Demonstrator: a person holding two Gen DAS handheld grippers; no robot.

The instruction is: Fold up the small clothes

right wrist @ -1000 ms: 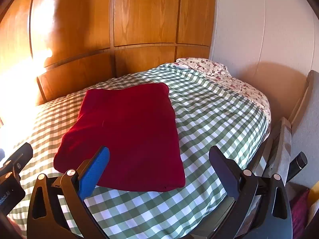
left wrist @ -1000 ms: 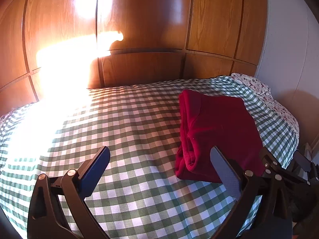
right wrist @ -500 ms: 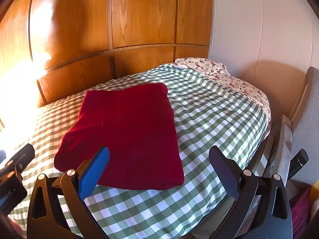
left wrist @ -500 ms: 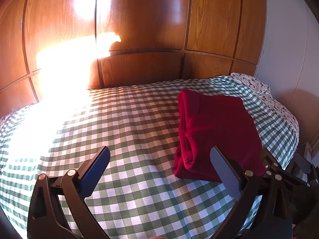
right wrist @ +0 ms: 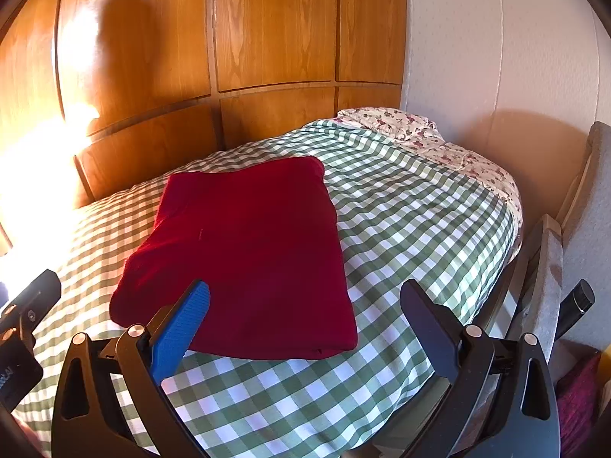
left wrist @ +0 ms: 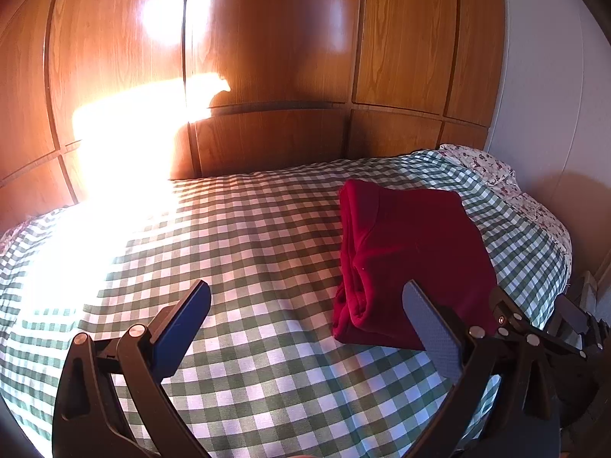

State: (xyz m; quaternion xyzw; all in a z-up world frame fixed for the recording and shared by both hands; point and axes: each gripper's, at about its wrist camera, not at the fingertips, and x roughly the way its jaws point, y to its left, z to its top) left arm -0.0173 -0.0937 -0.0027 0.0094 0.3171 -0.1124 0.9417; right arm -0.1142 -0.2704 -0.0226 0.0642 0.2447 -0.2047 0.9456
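Red fleece garment (right wrist: pixel 244 252) lies folded into a flat rectangle on the checked bedspread (right wrist: pixel 401 229), toward the bed's right side. Over the last second we see almost no change: it stays put, and both views drift back only slightly. Left gripper (left wrist: pixel 305 305) and right gripper (right wrist: pixel 305 305) hang above the bed, jaws wide apart and empty. We judge this fold finished.
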